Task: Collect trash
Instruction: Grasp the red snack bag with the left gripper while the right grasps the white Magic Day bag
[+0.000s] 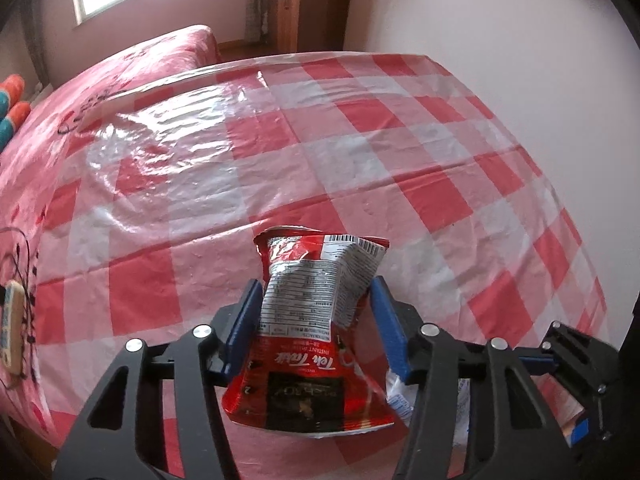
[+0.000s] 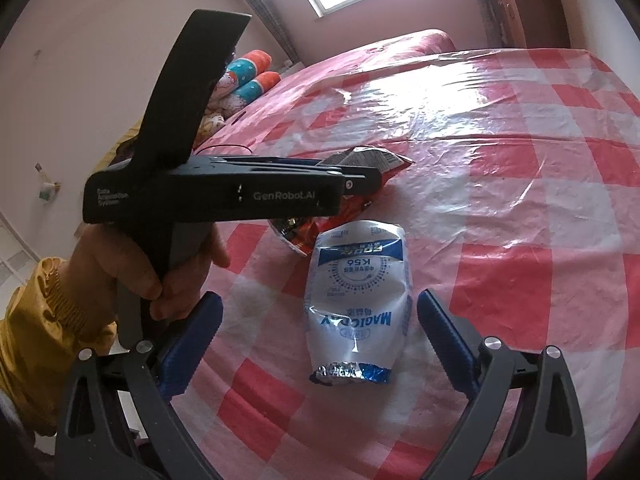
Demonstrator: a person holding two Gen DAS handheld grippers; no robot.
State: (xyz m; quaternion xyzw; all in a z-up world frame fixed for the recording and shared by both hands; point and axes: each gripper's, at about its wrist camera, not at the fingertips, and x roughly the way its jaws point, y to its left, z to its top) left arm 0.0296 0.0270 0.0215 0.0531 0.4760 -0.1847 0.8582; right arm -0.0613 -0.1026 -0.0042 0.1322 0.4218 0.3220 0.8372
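Note:
A red and silver snack wrapper (image 1: 312, 320) lies crumpled on the red-and-white checked tablecloth (image 1: 360, 140). My left gripper (image 1: 316, 292) has its blue pads against both sides of it, shut on the wrapper. The right wrist view shows that gripper from the side (image 2: 360, 180) with the wrapper (image 2: 372, 160) under its tip. A white and blue packet (image 2: 358, 300) lies flat between the fingers of my right gripper (image 2: 320, 308), which is open and not touching it. The packet's edge shows at the lower right of the left wrist view (image 1: 400, 396).
A bed with a pink cover (image 1: 48, 128) runs along the table's left side, with colourful pillows (image 2: 244, 76) at its head. A wooden cabinet (image 1: 284, 4) stands at the back wall. A small flat object (image 1: 12, 320) lies on the bed.

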